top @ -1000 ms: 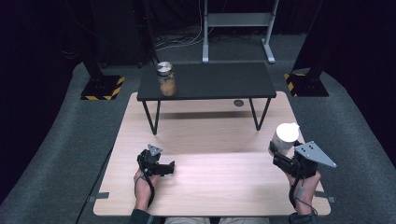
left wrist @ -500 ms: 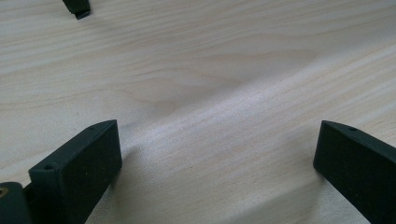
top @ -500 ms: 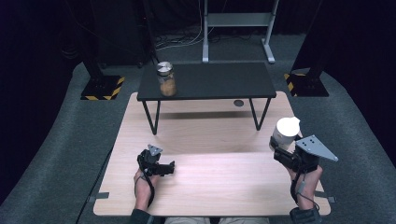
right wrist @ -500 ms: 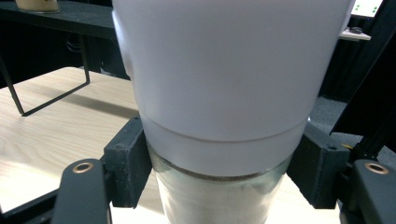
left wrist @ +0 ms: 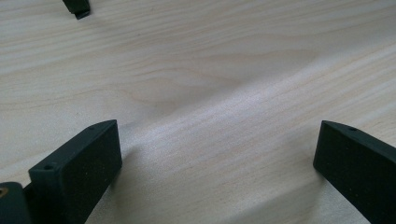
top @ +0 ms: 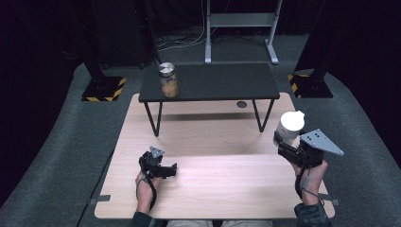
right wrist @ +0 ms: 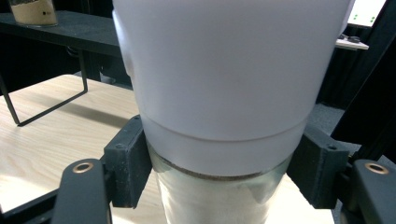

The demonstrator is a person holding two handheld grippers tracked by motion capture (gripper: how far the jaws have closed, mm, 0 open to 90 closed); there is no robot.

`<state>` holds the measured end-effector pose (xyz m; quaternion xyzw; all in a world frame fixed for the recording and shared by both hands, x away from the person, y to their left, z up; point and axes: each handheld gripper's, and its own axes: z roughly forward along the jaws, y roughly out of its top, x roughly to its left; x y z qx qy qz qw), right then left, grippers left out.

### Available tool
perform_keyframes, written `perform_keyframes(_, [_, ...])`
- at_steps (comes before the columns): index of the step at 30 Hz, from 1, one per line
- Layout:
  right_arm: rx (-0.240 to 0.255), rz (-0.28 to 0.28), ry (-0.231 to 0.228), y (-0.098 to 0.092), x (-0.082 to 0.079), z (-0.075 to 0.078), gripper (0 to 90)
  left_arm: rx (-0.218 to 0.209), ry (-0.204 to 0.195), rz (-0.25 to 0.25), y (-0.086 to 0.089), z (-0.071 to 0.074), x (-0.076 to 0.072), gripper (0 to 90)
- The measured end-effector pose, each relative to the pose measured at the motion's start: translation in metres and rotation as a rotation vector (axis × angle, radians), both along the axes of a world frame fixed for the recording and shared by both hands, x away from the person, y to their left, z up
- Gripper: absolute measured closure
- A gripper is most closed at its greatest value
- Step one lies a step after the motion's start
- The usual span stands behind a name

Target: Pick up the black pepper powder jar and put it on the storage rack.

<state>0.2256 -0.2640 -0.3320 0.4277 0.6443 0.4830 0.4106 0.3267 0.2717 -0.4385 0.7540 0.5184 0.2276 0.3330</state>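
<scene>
White-lidded jar point(top: 290, 127) sits clamped in the R gripper point(top: 286, 143) at 4 o'clock of the light table point(top: 213, 189), drifted slightly rightward vs. a sec ago. Looks carried, w/ grip secure. L gripper point(top: 161, 166) rests at 7 o'clock, jaws wide, empty.

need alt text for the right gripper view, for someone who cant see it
The right tongs are shut on a white-lidded jar, their black jaws pressing its sides just below the lid, with pale contents visible through the glass. Behind it lie a light wooden table and a black shelf carrying another jar.
</scene>
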Motion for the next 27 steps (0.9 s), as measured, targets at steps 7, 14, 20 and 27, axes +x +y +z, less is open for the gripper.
perform_keyframes(7, [0.004,0.004,-0.004,0.0,0.007,0.005,29.2,0.0,0.0,0.0,0.0,0.0,0.0,0.3])
perform_keyframes(14, [-0.002,0.004,-0.009,0.001,0.013,0.01,29.2,-0.002,-0.001,0.001,0.0,0.0,0.0,0.3])
perform_keyframes(20, [0.004,0.005,-0.008,0.002,0.02,0.012,29.2,-0.002,-0.001,0.001,0.0,0.0,0.0,0.3])
perform_keyframes(27, [0.002,0.011,-0.006,0.004,0.027,0.015,29.2,-0.002,0.0,0.001,0.0,0.0,0.0,0.3])
